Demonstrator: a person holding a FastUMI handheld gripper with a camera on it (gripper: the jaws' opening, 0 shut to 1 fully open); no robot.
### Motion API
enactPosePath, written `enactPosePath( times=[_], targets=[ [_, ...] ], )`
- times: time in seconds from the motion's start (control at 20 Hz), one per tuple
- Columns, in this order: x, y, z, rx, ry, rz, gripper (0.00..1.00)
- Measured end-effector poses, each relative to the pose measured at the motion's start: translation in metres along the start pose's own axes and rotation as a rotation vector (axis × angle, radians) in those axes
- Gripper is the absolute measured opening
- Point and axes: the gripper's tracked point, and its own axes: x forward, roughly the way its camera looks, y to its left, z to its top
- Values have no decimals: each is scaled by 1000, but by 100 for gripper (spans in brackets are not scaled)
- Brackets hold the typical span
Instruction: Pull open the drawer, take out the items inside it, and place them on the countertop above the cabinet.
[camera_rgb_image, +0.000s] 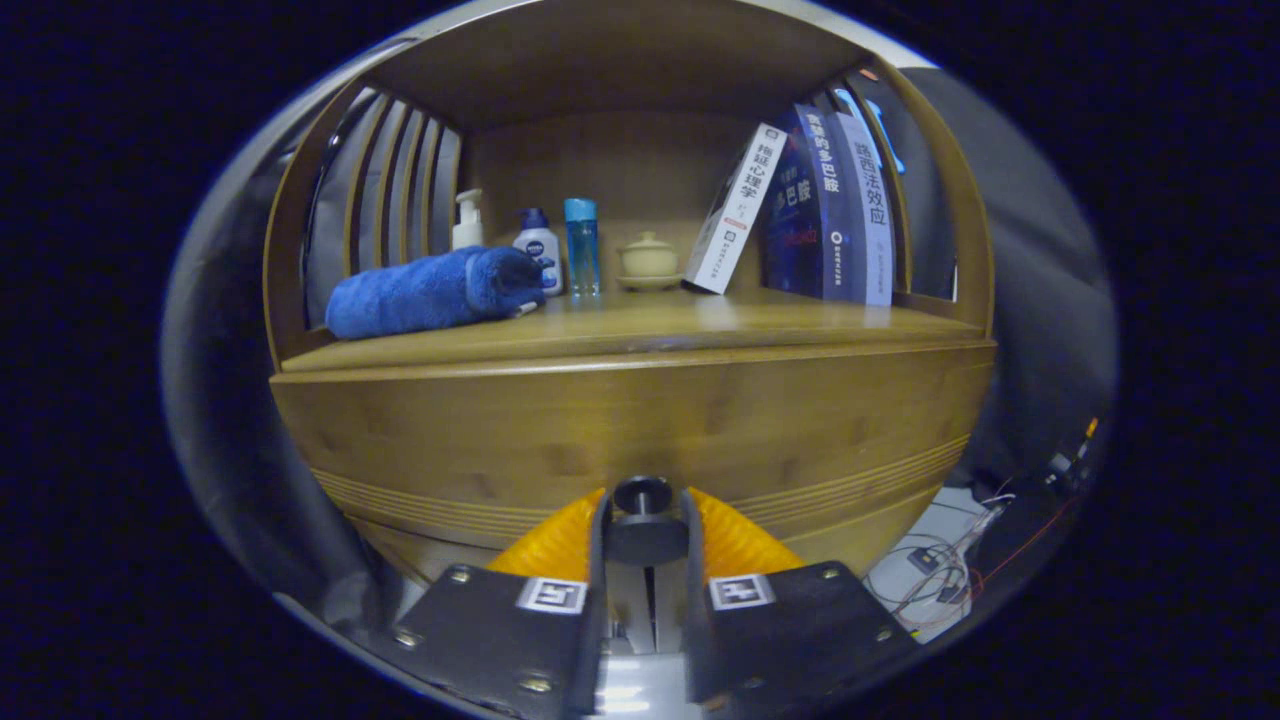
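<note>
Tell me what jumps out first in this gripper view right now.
The gripper sits closed around the dark round drawer knob on the wooden drawer front, a finger on each side. On the countertop above, a rolled blue towel lies beside small bottles, with leaning books further along.

Gripper camera sits low, close to the drawer front, facing the cabinet, angled up into the shelf.

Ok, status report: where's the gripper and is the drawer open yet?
Gripper closed on drawer knob. Drawer front looks shut, contents unseen. Countertop holds rolled blue towel, bottles, books; nothing blocking the pull.
</note>
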Motion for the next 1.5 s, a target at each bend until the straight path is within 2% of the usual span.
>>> enactPosePath(
  times=[0.05,0.2,0.35,0.75,0.85,0.9,1.05,1.15,1.25,1.35,1.5],
  targets=[
    [-7,0,-2,4,-3,12,30],
    [-26,1,-8,79,14,76,30],
    [-54,-5,-16,13,19,72,30],
    [-151,-11,-54,-14,58,115,30],
    [-165,-12,-53,-32,49,116,30],
    [-170,-12,-61,-51,86,116,30],
    [-185,-14,-66,2,77,129,29],
    [-191,-14,-71,-18,118,130,30],
    [-208,-14,-48,0,62,132,42],
    [-226,-14,-18,18,-4,130,46],
    [-244,-11,22,34,-80,128,73]
  ],
)
